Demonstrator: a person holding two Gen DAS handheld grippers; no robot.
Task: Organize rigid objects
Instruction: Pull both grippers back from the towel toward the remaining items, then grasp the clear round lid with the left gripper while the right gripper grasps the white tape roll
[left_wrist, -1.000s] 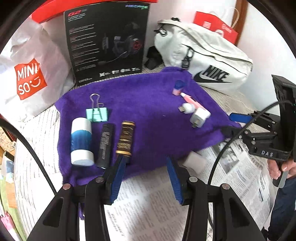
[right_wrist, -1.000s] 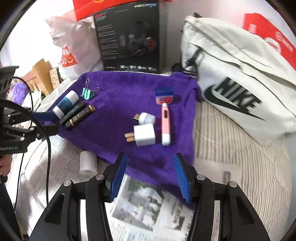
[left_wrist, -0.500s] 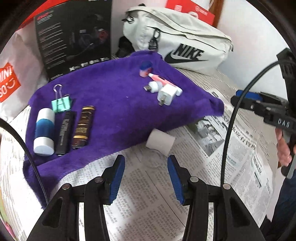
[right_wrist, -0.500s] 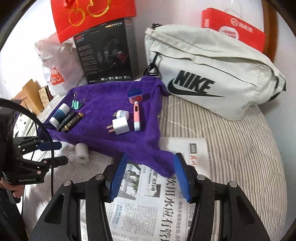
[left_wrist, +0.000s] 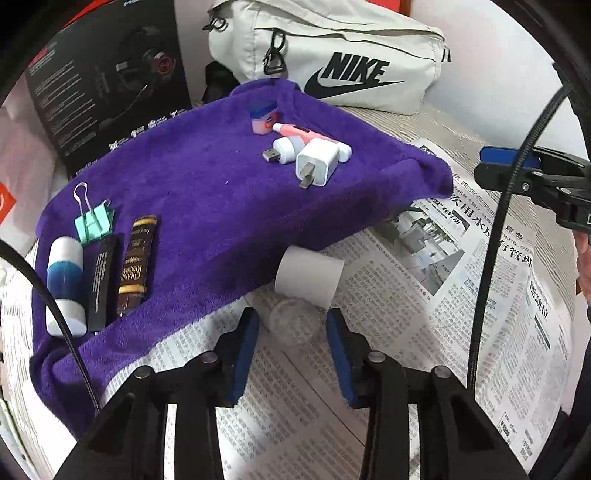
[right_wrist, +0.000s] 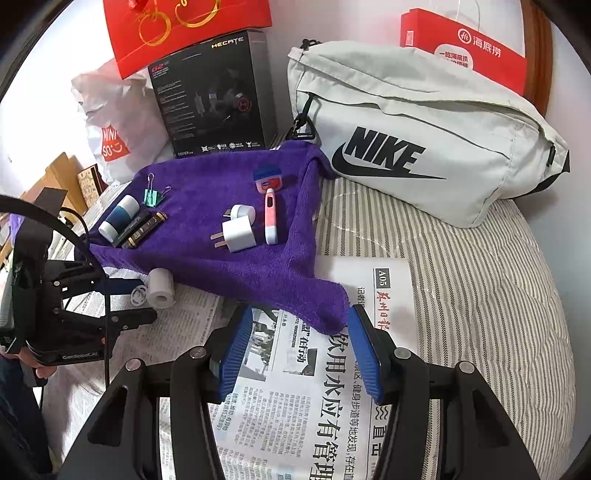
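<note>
A purple towel (left_wrist: 207, 184) holds two rows of objects. At its left lie a white-and-blue cylinder (left_wrist: 64, 284), a black stick, a brown-gold stick (left_wrist: 136, 266) and a green binder clip (left_wrist: 94, 225). At its right lie a blue-lidded jar (left_wrist: 264, 118), a pink thermometer (right_wrist: 270, 218), a USB adapter and a white charger plug (left_wrist: 317, 164). On the newspaper, a white roll (left_wrist: 308, 275) lies beside a clear ring-shaped spool (left_wrist: 291, 325). My left gripper (left_wrist: 291, 343) straddles the clear spool; its jaws are closing, pads not touching it. My right gripper (right_wrist: 301, 336) is open over the newspaper at the towel's corner (right_wrist: 328, 314).
A grey Nike bag (right_wrist: 424, 129) and a black headset box (right_wrist: 214, 96) stand behind the towel, with red bags and a white Miniso bag (right_wrist: 114, 133) around them. Newspaper (right_wrist: 295, 406) covers the striped bedding (right_wrist: 480, 295) in front. A hand holds the left gripper.
My left gripper has dropped toward the white roll and clear spool, and its jaws have narrowed. My right gripper has drawn back off the towel to the newspaper at the towel's corner.
</note>
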